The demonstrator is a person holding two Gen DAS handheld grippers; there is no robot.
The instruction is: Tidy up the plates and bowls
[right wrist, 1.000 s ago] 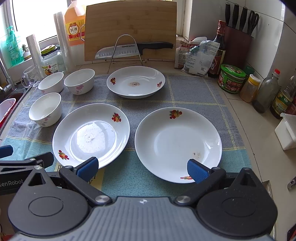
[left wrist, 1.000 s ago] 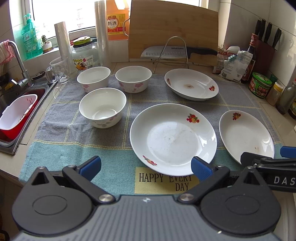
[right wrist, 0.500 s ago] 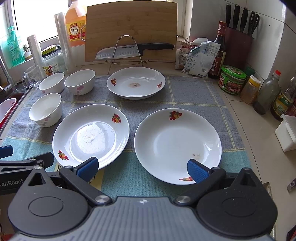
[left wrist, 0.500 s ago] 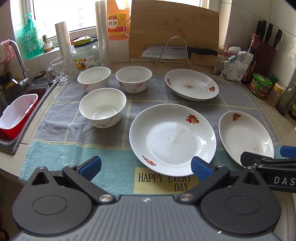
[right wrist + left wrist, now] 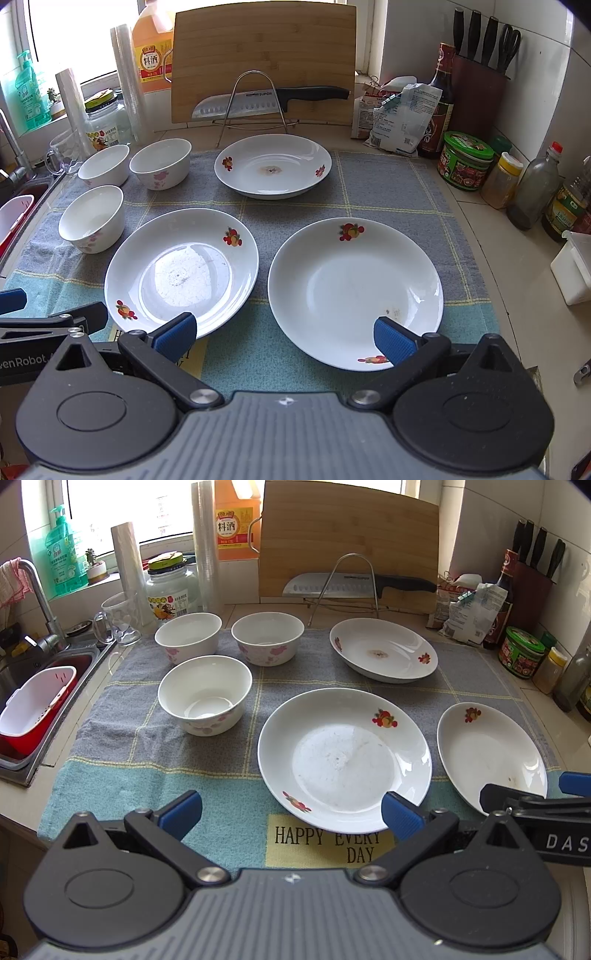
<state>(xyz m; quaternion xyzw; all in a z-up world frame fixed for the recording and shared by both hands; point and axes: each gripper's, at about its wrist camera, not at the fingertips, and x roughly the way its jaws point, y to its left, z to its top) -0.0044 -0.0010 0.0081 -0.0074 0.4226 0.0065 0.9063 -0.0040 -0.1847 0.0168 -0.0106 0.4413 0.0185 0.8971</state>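
Plates (image 5: 181, 271), three, on towel (image 5: 388, 177): 12, 5, 7 o'clock. Bowls (image 5: 205, 694), three, 10 o'clock, apart. Glazed ceramic: stiff, slippery, breakable, likely moderate weight. Grip by rim edge. Left claw (image 5: 291, 810) and right claw (image 5: 284, 332): wide, empty, at near edge.

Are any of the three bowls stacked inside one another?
No, the three bowls stand apart on the towel.
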